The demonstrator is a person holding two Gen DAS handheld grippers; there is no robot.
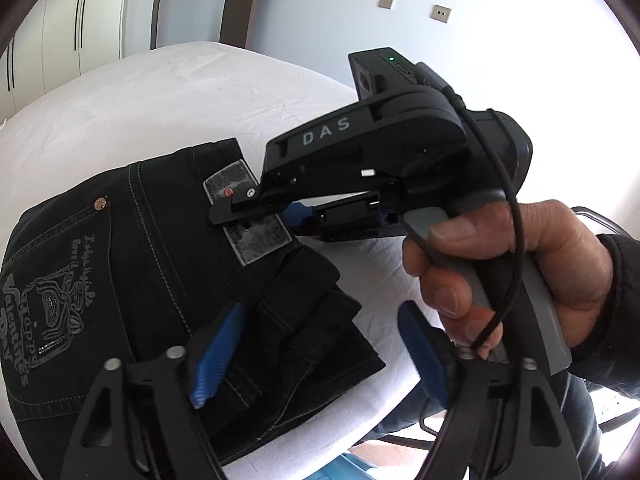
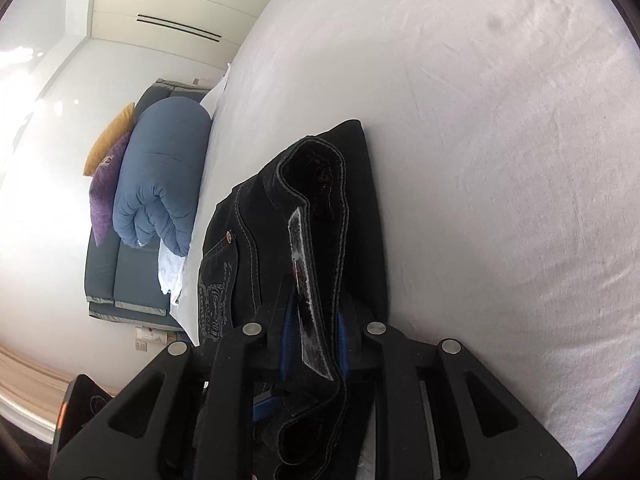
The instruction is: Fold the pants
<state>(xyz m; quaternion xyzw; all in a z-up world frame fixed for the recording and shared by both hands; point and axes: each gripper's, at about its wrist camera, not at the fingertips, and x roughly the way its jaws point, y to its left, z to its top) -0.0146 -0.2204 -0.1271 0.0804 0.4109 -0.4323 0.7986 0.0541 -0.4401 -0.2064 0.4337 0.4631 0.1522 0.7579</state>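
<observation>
Currently the black denim pants with grey embroidered pocket (image 1: pixel 132 264) lie folded on the white-sheeted bed (image 1: pixel 132 104). Right gripper (image 2: pixel 312 340), held in the person's right hand (image 1: pixel 512 268), has its blue-padded fingers (image 2: pixel 289 336) clenched on the waistband at the grey label patch (image 1: pixel 256 236). Left gripper (image 1: pixel 320 356) hovers over the folded legs, its fingers (image 1: pixel 214 354) spread apart and grasping nothing

Your left wrist camera is looking down close over the folded pants (image 1: pixel 168 280) toward the doorway wall. Your right wrist camera is sitting nearer, facing along the waistband (image 2: pixel 320 216); both are sharing the pants and white bed (image 1: pixel 140 100).
</observation>
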